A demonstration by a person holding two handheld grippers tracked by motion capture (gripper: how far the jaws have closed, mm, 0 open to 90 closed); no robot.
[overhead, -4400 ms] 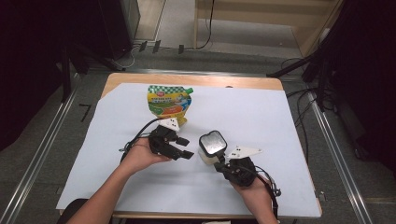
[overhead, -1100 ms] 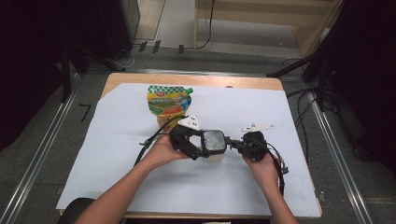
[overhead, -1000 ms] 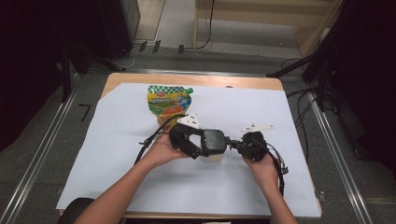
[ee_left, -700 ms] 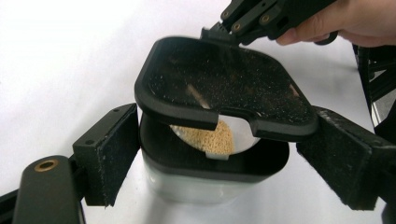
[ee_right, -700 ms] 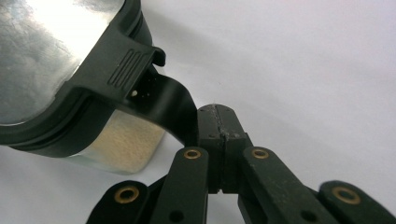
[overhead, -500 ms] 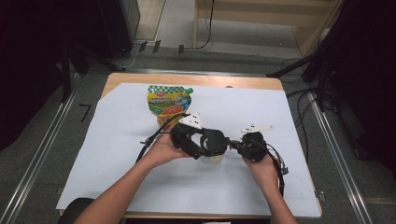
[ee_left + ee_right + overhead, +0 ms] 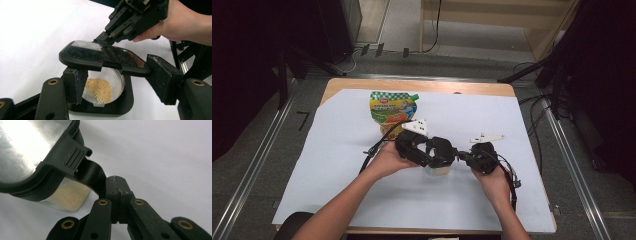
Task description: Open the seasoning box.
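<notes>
My right claw (image 7: 117,183) is pinched tight on the black tab (image 7: 92,175) at the side of the container (image 7: 437,170). That pins the container to the white worktop (image 7: 337,165), just in front of me.

My left claw (image 7: 117,82) has just been closing and now stands about half wide, with the hinged lid (image 7: 105,53) between its pads. The far pad (image 7: 162,80) touches the lid's end. The near one sits under the lid's rim rather than against it, so I don't count this as a grip yet.

What is done, as I judge it: the container is steadied and the lid is already up off the mouth, tilted above the opening. Through the gap I see a small heap of pale grains (image 7: 98,90) at the bottom, so the container is far from full.

What is left: clamp the lid properly, or nudge it from below, and swing it fully back so the mouth is clear.

The green and yellow pouch (image 7: 392,107) lies untouched farther back on the worktop, near my left claw (image 7: 443,152) but apart from it. If it is meant as a refill, the whole pouring part is yet to come. I put the job at an early stage.
</notes>
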